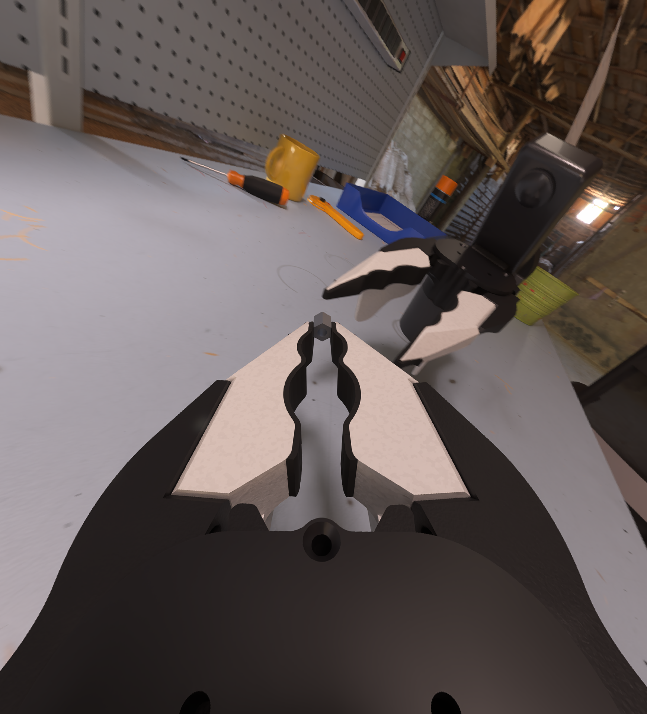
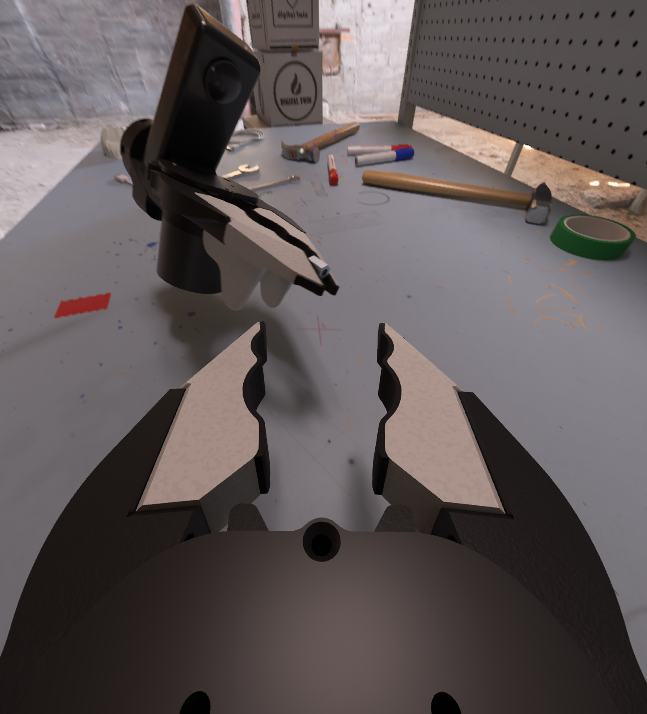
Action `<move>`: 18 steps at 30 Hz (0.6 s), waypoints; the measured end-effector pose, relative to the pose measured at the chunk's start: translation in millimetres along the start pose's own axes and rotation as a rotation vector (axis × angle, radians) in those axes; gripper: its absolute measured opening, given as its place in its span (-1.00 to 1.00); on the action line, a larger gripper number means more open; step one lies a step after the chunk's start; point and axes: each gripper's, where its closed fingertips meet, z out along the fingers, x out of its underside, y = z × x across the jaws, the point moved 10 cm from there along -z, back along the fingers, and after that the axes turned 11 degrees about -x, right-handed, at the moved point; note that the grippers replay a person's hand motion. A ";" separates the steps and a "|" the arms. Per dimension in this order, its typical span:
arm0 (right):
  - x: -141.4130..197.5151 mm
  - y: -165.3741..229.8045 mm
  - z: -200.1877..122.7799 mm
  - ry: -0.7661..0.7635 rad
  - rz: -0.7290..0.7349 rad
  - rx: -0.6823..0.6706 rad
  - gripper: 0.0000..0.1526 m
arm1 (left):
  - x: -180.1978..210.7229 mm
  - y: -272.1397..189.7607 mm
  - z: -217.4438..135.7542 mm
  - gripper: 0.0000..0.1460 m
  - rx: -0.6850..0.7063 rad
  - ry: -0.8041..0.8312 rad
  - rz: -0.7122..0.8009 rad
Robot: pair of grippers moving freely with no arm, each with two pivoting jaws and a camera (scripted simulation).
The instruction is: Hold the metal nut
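Left gripper (image 1: 322, 328) fingers closed on the metal nut (image 1: 321, 328), small grey hex piece pinched right at the fingertips, lifted clear of the grey tabletop (image 1: 120, 347). From the right wrist view the same left gripper (image 2: 323, 279) hangs tilted above the tabletop (image 2: 468, 386) middle, nut (image 2: 320, 267) poking out sideways at its tips, shadow below it

Right gripper (image 2: 321, 328) fingers spread wide, nothing between them, hovering over the tabletop and pointing toward the left gripper, near it but apart. In the left wrist view the right gripper (image 1: 360, 309) sits just beyond the nut, not touching

Farther out, left wrist view: orange utility knife (image 1: 335, 216), blue tray (image 1: 356, 201), black and orange screwdriver (image 1: 252, 185), yellow mug (image 1: 291, 166), all toward the far edge by the pegboard (image 1: 236, 77). Green bucket (image 1: 542, 297) beyond the tabletop edge at right

Right wrist view: red patch (image 2: 82, 305) near the left edge, green tape roll (image 2: 592, 237) near the right edge, wooden-handled hammer (image 2: 449, 189) past it, red marker (image 2: 332, 169), two blue-capped markers (image 2: 383, 153), claw hammer (image 2: 318, 143) and wrenches (image 2: 242, 170) toward the far edge, cardboard boxes (image 2: 294, 89) beyond
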 end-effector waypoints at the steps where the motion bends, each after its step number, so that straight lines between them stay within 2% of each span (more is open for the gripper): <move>1: -1.1 1.1 4.5 -0.019 0.000 -0.008 -0.24 | -2.4 4.5 -3.9 -0.90 -0.017 -0.017 0.005; 4: -1.7 -1.9 14.8 -0.042 -0.032 0.037 -0.23 | -7.3 17.0 -16.2 -0.90 -0.027 -0.143 -0.026; 8: 3.3 -16.1 8.2 -0.002 -0.119 0.363 -0.21 | -7.2 26.2 -28.1 -0.90 0.004 -0.355 -0.099; 10: 3.8 -21.0 3.0 -0.027 -0.131 0.437 -0.17 | -7.4 27.9 -30.1 -0.90 0.000 -0.374 -0.120; 12: 3.4 -21.9 -0.2 -0.058 -0.130 0.454 -0.17 | -7.8 26.3 -30.7 -0.90 -0.006 -0.385 -0.100; 13: 3.2 -20.9 -1.6 -0.075 -0.141 0.454 -0.24 | -7.7 24.5 -30.9 -0.90 -0.008 -0.392 -0.080; 15: 3.0 -18.2 -3.0 -0.115 -0.193 0.438 -0.50 | -7.6 21.0 -30.9 -0.90 -0.006 -0.395 -0.043; 18: 3.0 -16.6 -3.1 -0.177 -0.274 0.467 -0.69 | -7.6 18.4 -30.9 -0.90 0.001 -0.394 -0.018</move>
